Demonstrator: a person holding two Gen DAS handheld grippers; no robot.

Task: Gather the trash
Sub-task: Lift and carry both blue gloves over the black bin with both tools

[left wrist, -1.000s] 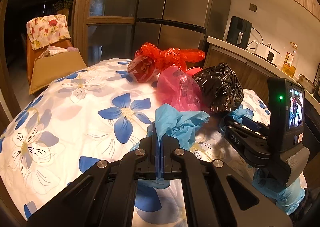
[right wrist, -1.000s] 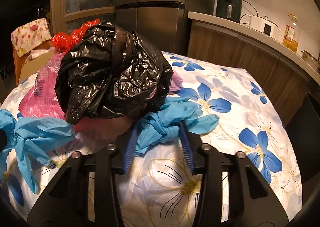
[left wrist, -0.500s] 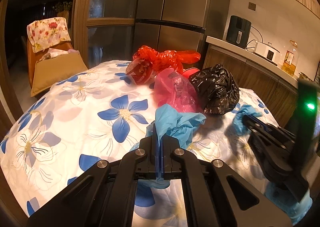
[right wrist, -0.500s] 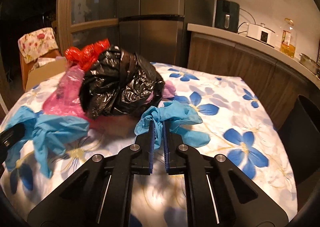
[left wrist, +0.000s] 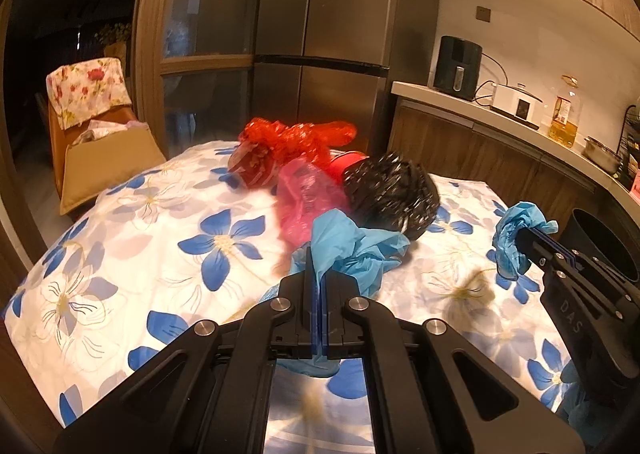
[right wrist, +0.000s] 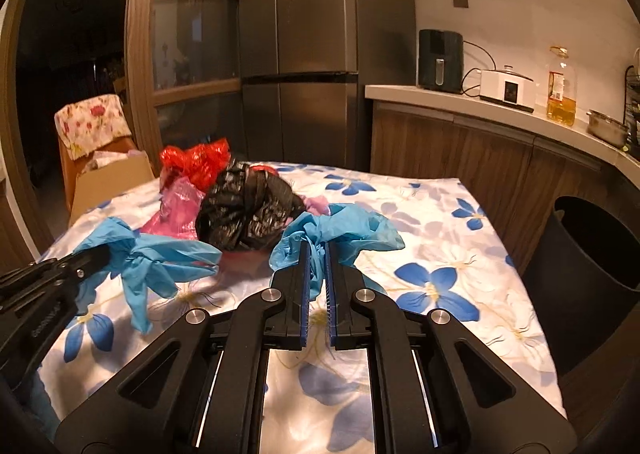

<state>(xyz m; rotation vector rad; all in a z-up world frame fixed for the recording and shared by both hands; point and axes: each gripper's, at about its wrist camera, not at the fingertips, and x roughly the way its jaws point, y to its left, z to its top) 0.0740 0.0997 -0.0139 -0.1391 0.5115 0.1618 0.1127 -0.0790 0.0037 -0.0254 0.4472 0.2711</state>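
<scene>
my left gripper (left wrist: 319,286) is clenched on a blue glove (left wrist: 352,250), thin crinkled rubbery film in a bright sky blue, bunched where the pads pinch it. seen from the right wrist, this same glove (right wrist: 160,258) spreads out past the jaws with its long axis running roughly left to right, and its limp fingers droop down toward the flowered tablecloth (right wrist: 440,246), one long finger hanging lowest. it is lifted off the cloth rather than lying flat.

my right gripper (right wrist: 316,266) is pinched on a second blue glove (right wrist: 340,230), same colour and same wrinkled sheen. it fans out above the jaws, wider than tall, with a flat flap reaching to the right and a crumpled lobe to the left. from the left wrist it shows as a tight blue wad (left wrist: 516,238) at the tip of the right gripper (left wrist: 532,242), so i cannot tell there which way its fingers point.

both gloves sit just in front of the rest of the trash on the table: a glossy black bag (right wrist: 248,213), knotted and lumpy, with a pink bag (right wrist: 176,209) to its left and a red bag (right wrist: 196,161) behind. the black bag looks motion-blurred in the left wrist view (left wrist: 392,193). a dark bin (right wrist: 592,254) stands beside the table's right edge, below the wooden counter (right wrist: 480,105).
</scene>
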